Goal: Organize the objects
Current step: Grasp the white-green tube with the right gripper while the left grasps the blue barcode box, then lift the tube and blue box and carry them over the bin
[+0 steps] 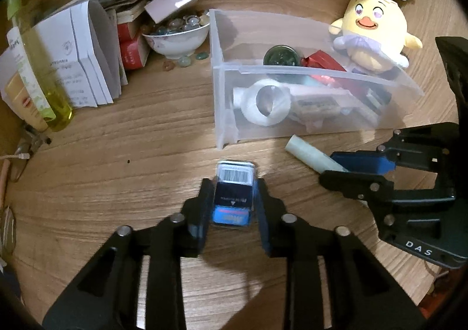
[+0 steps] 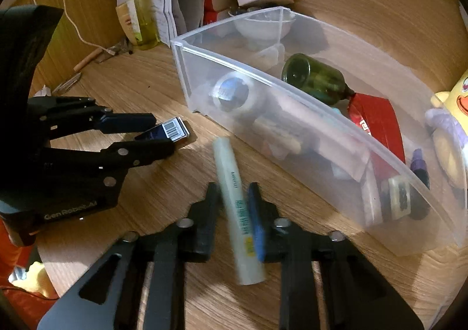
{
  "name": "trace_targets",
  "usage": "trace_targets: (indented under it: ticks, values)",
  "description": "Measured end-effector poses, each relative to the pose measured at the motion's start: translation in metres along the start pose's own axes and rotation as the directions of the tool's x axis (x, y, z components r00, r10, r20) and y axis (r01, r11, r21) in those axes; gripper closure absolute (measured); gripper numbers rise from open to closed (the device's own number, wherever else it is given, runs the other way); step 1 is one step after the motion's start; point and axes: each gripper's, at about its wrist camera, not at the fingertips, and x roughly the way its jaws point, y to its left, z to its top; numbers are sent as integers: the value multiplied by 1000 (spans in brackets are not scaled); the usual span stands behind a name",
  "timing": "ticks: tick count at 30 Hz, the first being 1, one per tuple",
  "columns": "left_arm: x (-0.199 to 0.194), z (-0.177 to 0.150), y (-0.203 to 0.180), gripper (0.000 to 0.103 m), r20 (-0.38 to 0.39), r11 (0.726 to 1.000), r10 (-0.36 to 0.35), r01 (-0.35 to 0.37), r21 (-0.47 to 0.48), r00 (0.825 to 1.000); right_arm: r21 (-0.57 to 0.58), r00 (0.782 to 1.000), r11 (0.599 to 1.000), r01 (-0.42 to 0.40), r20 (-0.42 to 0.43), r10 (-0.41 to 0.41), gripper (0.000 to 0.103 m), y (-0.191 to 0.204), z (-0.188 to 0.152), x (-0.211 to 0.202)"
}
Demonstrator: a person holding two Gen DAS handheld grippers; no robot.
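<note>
Left tool [image 1: 233, 198] closed on small dark blue barcode-labelled box [image 1: 234, 192], near clear plastic bin [image 1: 218, 78]; right tool [image 2: 234, 207] closed on pale green tube [image 2: 234, 198], just beside bin, above wooden tabletop [image 1: 131, 131].

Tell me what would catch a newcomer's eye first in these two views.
Probably the yellow chick plush with bunny ears, sitting just behind the clear plastic bin of odds and ends. Next, both grippers in front of the bin: the left gripper clamps a small blue barcoded box, and the right gripper holds a pale tube.
</note>
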Motion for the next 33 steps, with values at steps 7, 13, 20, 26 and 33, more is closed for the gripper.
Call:
trace_targets:
  ticks: [7,13,20,26,33]
  values:
    - [-11,-4,-3,76,23,1000,-17,17,-26,1000,15,999,1000,-7,50,6,89,2,-8,-20]
    - [-30,-2,-8,76,66,999,-22,25,-39,998,42,995,999,-15,96,11,89,-1,-15,-40]
    - [-52,9,-19,76,136,999,-31,37,-40,990,73,985,997,-11,170,-2,89,-7,-11,-61]
    - [-64,23,-29,76,183,998,-48,56,-38,982,105,970,995,1,243,-27,89,-16,-7,-86]
    - [-73,34,-39,76,222,998,-49,58,-35,974,148,947,989,-3,317,-45,89,-34,-3,-111]
